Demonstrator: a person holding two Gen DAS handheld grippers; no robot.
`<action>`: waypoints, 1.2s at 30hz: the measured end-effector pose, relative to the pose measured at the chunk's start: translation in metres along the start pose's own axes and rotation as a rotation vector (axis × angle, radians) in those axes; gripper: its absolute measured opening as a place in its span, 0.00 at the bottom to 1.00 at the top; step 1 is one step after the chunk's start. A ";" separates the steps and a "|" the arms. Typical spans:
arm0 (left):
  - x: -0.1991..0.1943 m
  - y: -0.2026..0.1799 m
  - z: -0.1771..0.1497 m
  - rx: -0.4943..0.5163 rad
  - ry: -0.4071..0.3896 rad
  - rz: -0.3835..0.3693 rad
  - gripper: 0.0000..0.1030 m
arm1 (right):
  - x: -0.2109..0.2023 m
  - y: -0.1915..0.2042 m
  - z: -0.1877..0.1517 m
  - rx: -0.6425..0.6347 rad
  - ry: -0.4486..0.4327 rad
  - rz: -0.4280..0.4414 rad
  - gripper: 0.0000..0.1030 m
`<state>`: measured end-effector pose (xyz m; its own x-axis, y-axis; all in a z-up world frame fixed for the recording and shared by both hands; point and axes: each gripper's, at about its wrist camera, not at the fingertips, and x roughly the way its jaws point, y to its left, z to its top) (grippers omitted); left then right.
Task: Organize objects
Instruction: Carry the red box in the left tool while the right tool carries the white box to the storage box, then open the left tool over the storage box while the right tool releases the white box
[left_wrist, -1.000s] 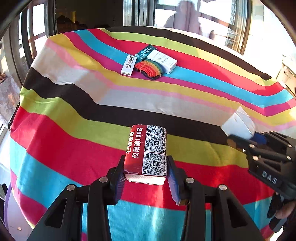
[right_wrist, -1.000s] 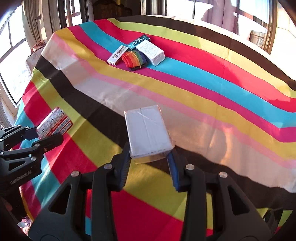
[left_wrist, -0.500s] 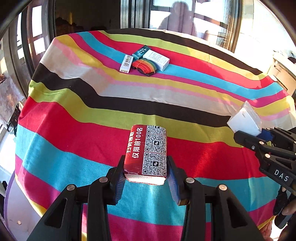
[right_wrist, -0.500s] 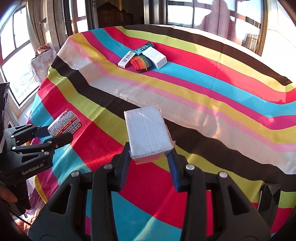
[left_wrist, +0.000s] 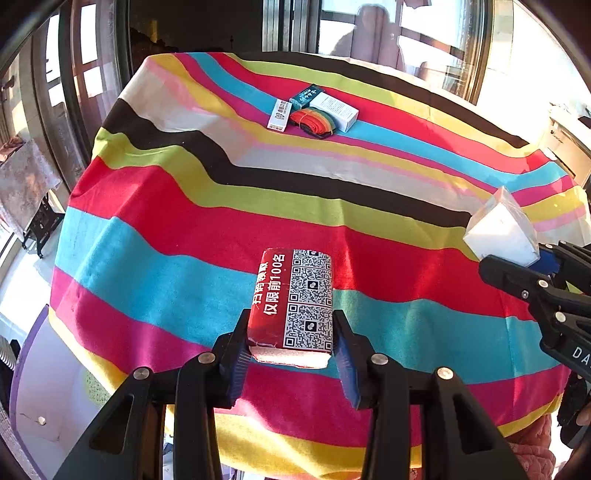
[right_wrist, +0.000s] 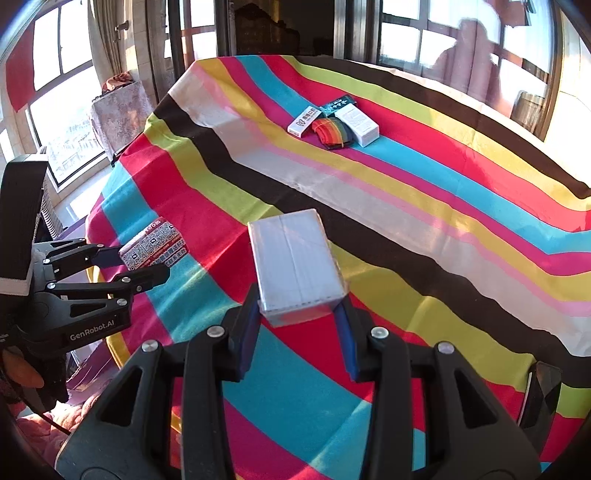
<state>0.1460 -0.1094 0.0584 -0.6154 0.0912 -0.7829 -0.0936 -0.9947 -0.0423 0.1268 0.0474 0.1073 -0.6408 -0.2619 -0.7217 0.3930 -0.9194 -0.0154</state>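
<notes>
My left gripper (left_wrist: 291, 354) is shut on a red tissue pack (left_wrist: 293, 299) printed with QR codes, held above the near part of the striped tablecloth (left_wrist: 184, 236). My right gripper (right_wrist: 297, 325) is shut on a plain white tissue pack (right_wrist: 295, 262). In the right wrist view the left gripper (right_wrist: 129, 264) holds the red tissue pack (right_wrist: 155, 247) at the left. From the left wrist, the right gripper (left_wrist: 532, 266) shows at the right edge with the white tissue pack (left_wrist: 498, 232).
At the far side of the table lies a cluster: a white slim box (left_wrist: 279, 115), a teal box (left_wrist: 306, 94), a white box (left_wrist: 334, 110) and a rainbow-striped folded item (left_wrist: 314, 122). Windows surround the table. A dark object (right_wrist: 539, 391) sits at the near right edge.
Both grippers have pulled back toward the near edge of the table with their packs still held. The far cluster looks smaller and farther away, and floor shows beyond the table's edge.
</notes>
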 end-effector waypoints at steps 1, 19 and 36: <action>0.000 0.003 -0.001 -0.004 0.001 0.002 0.41 | 0.000 0.003 -0.001 -0.007 0.002 0.007 0.41; -0.045 0.100 -0.069 -0.183 -0.025 0.105 0.41 | 0.001 0.131 -0.007 -0.285 0.033 0.200 0.41; -0.062 0.208 -0.125 -0.450 0.015 0.285 0.41 | 0.004 0.256 -0.032 -0.685 0.041 0.395 0.41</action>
<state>0.2623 -0.3279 0.0207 -0.5556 -0.1834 -0.8110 0.4231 -0.9020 -0.0859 0.2460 -0.1796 0.0785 -0.3501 -0.5078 -0.7871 0.9133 -0.3718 -0.1664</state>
